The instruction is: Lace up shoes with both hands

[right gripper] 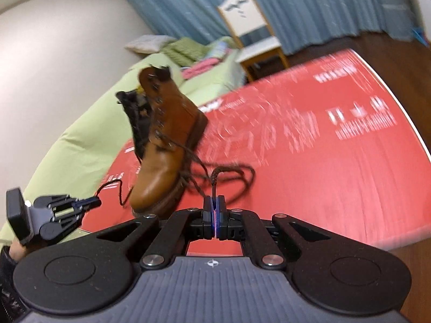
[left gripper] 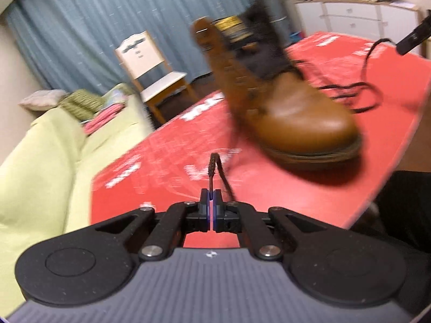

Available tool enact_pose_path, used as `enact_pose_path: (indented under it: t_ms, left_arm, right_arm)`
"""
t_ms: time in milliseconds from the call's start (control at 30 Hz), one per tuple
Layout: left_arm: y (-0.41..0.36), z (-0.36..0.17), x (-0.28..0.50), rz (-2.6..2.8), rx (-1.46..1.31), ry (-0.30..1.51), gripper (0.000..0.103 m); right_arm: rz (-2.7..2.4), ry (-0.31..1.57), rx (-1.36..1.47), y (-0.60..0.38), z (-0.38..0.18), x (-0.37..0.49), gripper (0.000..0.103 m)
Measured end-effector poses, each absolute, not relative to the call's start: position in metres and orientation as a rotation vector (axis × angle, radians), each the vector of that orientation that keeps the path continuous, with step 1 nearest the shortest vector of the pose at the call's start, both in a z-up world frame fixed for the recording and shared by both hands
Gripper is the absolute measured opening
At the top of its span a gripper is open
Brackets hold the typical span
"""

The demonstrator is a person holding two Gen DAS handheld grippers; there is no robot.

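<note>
Left wrist view: your left gripper [left gripper: 211,197] has its jaws pinching one lace end [left gripper: 212,165], the boot [left gripper: 282,107] standing ahead and right of them on the red counter [left gripper: 161,156]. Your right gripper [right gripper: 214,203] pinches the other lace end [right gripper: 214,177]. Upper eyelets look unlaced; threading and tying remain.
</note>
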State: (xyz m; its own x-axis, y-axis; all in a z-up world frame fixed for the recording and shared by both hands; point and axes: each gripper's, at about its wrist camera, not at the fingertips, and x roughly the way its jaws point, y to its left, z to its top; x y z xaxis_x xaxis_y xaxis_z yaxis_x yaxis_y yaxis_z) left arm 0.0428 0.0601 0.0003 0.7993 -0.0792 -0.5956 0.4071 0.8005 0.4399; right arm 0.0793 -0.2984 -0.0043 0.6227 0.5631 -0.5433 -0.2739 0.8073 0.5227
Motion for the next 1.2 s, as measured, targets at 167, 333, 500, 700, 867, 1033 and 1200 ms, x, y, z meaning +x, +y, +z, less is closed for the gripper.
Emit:
enact_pose_path:
  t_ms: [167, 333, 500, 700, 867, 1033, 1200]
  left_arm:
    - [0.098, 0.018, 0.094, -0.149, 0.614, 0.664, 0.001]
    - [0.16, 0.093, 0.117, 0.05, 0.629, 0.739, 0.001]
    - [0.232, 0.189, 0.111, 0.287, 0.647, 0.795, 0.001]
    - [0.288, 0.257, 0.078, 0.603, 0.67, 0.827, 0.0]
    - [0.254, 0.266, 0.052, 0.447, 0.577, 0.871, 0.0]
    - [0.158, 0.257, 0.035, 0.183, 0.488, 0.869, 0.001]
    - [0.061, 0.259, 0.017, 0.084, 0.431, 0.839, 0.001]
  right_arm:
    - [0.577, 0.777, 0.339, -0.277, -0.001, 0.142, 0.001]
    - [0.495, 0.882, 0.23, -0.264, 0.036, 0.187, 0.001]
    - [0.36, 0.953, 0.114, -0.267, 0.119, 0.206, 0.001]
    - [0.331, 0.949, 0.028, -0.256, 0.212, 0.213, 0.001]
    - [0.312, 0.944, 0.03, -0.259, 0.242, 0.213, 0.001]
    - [0.427, 0.964, 0.096, -0.269, 0.257, 0.207, 0.001]
    - [0.651, 0.999, 0.116, -0.277, 0.261, 0.203, 0.001]
